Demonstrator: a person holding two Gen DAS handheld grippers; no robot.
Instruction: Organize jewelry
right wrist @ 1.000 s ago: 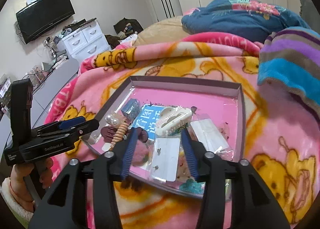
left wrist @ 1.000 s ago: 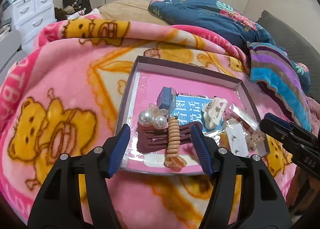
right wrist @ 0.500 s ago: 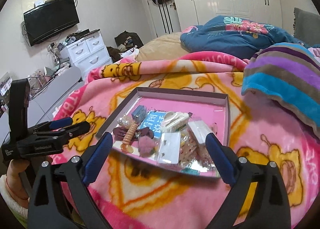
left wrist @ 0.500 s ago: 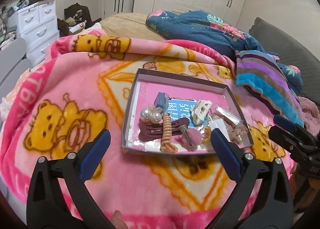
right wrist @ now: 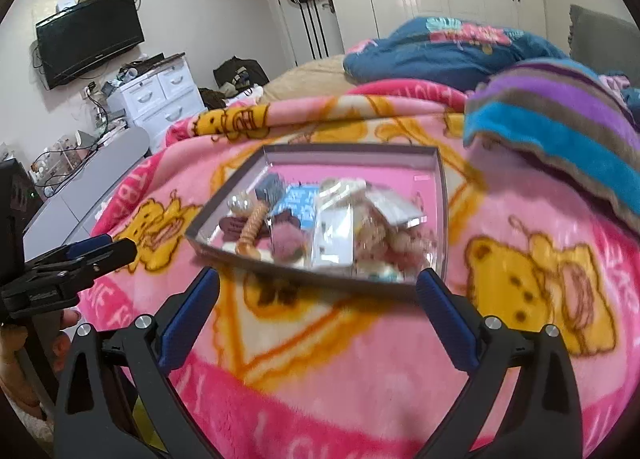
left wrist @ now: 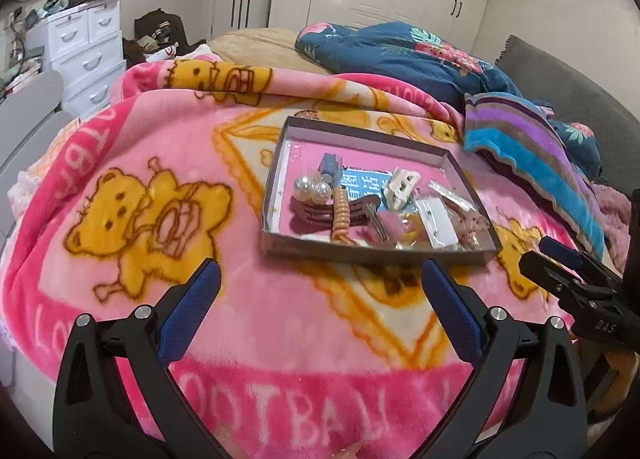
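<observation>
A shallow grey tray (left wrist: 372, 251) with a pink floor lies on the pink bear blanket (left wrist: 160, 163). In it sit a pearl hair piece (left wrist: 312, 189), an orange coil tie (left wrist: 342, 215) across a dark red clip (left wrist: 310, 215), a white claw clip (left wrist: 402, 185), a small blue box (left wrist: 330, 165), a pink pompom (left wrist: 390, 225) and clear earring packets (left wrist: 436, 219). My left gripper (left wrist: 319, 265) stands open over the blanket, short of the tray's near wall. My right gripper (right wrist: 318, 274) is still opening, nothing between its fingers, near the tray (right wrist: 352, 155).
A striped blanket (left wrist: 528, 151) and a blue floral quilt (left wrist: 400, 51) are heaped right of and behind the tray. White drawers (left wrist: 86, 51) stand by the left wall, and a TV (right wrist: 90, 37) hangs there. A hand (right wrist: 64, 339) holds the left gripper.
Both grippers drew back from over the tray toward the bed's near edge and their jaws spread from half open to wide. The tray's contents lie as before.
</observation>
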